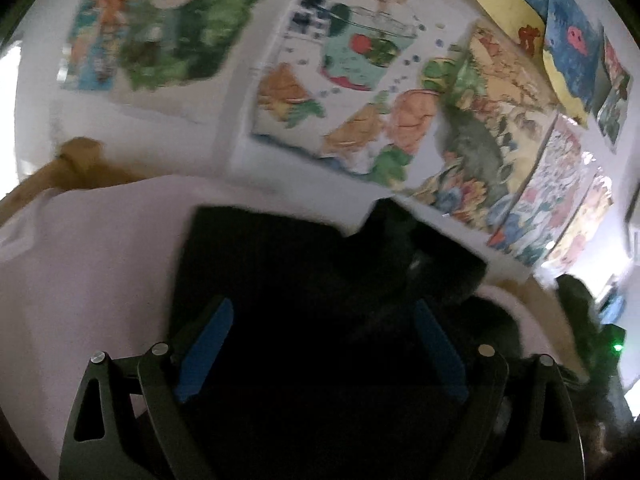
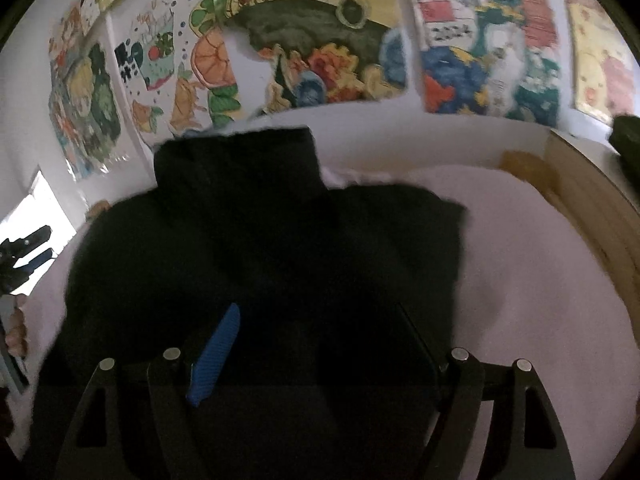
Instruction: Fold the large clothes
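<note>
While the big black soft garment (image 2: 256, 248) lies spread on the pale pink bed sheet (image 2: 540, 264), both grippers hang over it — the left gripper (image 1: 324, 344) and the right gripper (image 2: 320, 344) each stand wide, holding nothing. Bright painted paper pictures (image 2: 320, 40) fill the white wall at twelve o'clock.

A home bedroom: a bed under a pale pink sheet (image 2: 540, 248) stands against a white wall papered with children's paintings (image 2: 320, 48).
</note>
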Demonstrator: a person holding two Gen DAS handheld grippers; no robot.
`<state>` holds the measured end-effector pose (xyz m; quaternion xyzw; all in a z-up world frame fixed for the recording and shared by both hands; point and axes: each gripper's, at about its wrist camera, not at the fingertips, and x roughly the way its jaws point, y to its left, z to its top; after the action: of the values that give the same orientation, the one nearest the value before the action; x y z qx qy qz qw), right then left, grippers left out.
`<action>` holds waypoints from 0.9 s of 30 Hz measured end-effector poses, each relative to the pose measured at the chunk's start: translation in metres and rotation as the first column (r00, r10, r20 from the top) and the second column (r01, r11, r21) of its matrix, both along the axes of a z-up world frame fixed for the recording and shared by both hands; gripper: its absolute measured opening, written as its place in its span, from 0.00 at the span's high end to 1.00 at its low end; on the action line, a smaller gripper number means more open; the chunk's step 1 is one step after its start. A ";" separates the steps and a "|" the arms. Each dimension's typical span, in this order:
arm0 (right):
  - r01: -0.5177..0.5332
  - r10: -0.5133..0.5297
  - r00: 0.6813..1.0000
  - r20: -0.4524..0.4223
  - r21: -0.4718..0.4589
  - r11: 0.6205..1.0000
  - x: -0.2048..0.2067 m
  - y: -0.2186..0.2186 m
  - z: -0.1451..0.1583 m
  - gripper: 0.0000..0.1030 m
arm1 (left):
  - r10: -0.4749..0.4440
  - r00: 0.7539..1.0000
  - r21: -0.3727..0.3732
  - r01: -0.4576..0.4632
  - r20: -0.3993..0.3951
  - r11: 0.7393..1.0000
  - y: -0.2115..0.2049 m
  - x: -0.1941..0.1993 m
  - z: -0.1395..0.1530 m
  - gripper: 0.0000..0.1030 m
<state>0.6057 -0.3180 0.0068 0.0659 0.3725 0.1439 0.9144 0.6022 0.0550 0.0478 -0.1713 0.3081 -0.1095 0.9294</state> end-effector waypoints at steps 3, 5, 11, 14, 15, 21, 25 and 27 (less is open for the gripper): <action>0.003 -0.003 1.000 0.000 0.036 0.999 0.034 0.009 0.009 0.25 | -0.054 0.998 0.030 0.055 -0.008 0.998 -0.026 0.041 0.011 0.14; 0.051 -0.051 0.999 0.007 0.038 0.998 0.055 0.012 0.009 0.26 | -0.056 0.998 0.060 0.056 0.001 0.997 -0.039 0.065 0.015 0.14; 0.109 -0.107 0.994 -0.020 0.149 0.983 0.107 0.008 -0.007 0.42 | -0.009 1.000 0.065 0.011 -0.029 0.998 -0.053 0.119 -0.008 0.14; 0.133 -0.132 0.991 -0.019 0.211 0.968 0.122 0.006 -0.012 0.42 | 0.020 0.998 0.067 -0.017 -0.051 0.998 -0.057 0.140 -0.019 0.14; 0.131 -0.130 0.991 -0.019 0.234 0.963 0.127 0.008 -0.013 0.42 | 0.023 0.998 0.051 -0.020 -0.053 0.998 -0.058 0.144 -0.020 0.14; 0.087 -0.097 0.994 0.048 0.185 0.979 0.130 0.025 -0.014 0.60 | 0.017 0.999 0.078 -0.014 -0.034 0.997 -0.071 0.150 -0.027 0.52; 0.086 -0.097 0.994 0.059 0.169 0.982 0.127 0.025 -0.018 0.82 | 0.013 0.998 0.062 -0.009 -0.063 0.998 -0.078 0.155 -0.029 0.85; 0.073 -0.085 0.994 0.063 0.173 0.982 0.123 0.024 -0.019 0.85 | 0.016 0.998 0.059 -0.013 -0.059 0.998 -0.079 0.152 -0.027 0.94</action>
<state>0.7285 -0.2938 -0.0122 0.1537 0.3235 0.1409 0.9230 0.7538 -0.0240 0.0207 -0.1494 0.3375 -0.0886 0.9252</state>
